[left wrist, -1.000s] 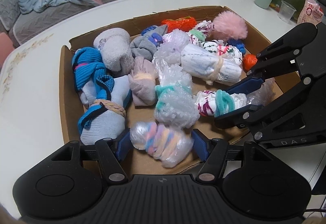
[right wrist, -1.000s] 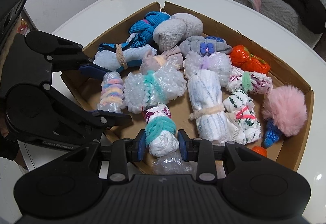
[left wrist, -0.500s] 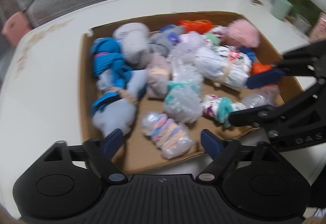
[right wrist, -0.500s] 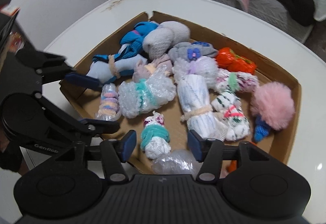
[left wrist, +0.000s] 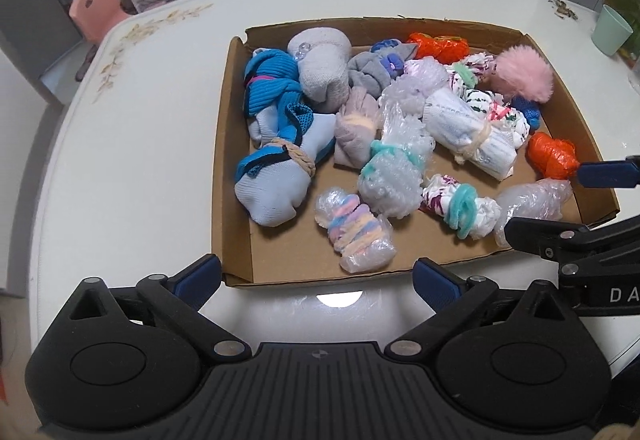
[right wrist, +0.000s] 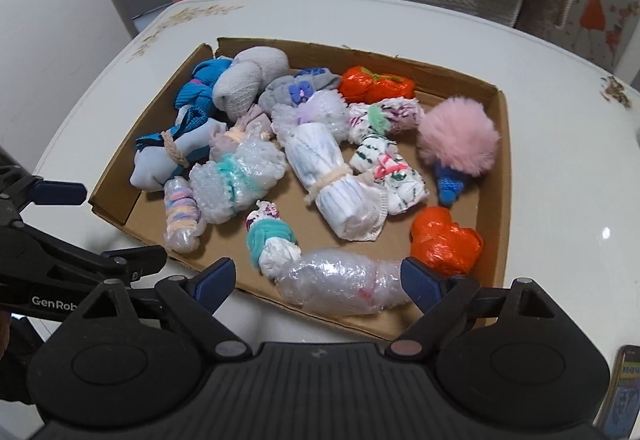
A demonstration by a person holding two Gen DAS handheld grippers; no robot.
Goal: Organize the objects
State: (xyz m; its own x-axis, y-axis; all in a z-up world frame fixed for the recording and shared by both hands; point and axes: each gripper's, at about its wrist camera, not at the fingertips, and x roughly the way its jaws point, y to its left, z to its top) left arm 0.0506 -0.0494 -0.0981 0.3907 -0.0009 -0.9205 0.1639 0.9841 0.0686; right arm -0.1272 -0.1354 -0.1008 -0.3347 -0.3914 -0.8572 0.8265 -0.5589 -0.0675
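Left gripper [left wrist: 316, 274], jaws spread and empty, is held off the shallow brown cardboard tray's [left wrist: 236, 240] near edge; right gripper [right wrist: 316, 280], likewise spread, is held over that edge. Tied bundles are crowded inside. One bundle should be gripped squarely across its middle.

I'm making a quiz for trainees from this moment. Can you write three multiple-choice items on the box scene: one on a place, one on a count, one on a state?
1. Where does the pink pompom lie?
A. inside the cardboard box
B. on the sofa
C. on the floor

2. How many orange wrapped bundles are in the box?
A. none
B. two
C. five

3. How is the right gripper?
A. shut on the pompom
B. open, holding nothing
C. shut on a sock

Key: 1 A, it rests by the box's wall; 2 B, one at the far wall, one at the near corner; 3 B, its fingers stand wide apart.
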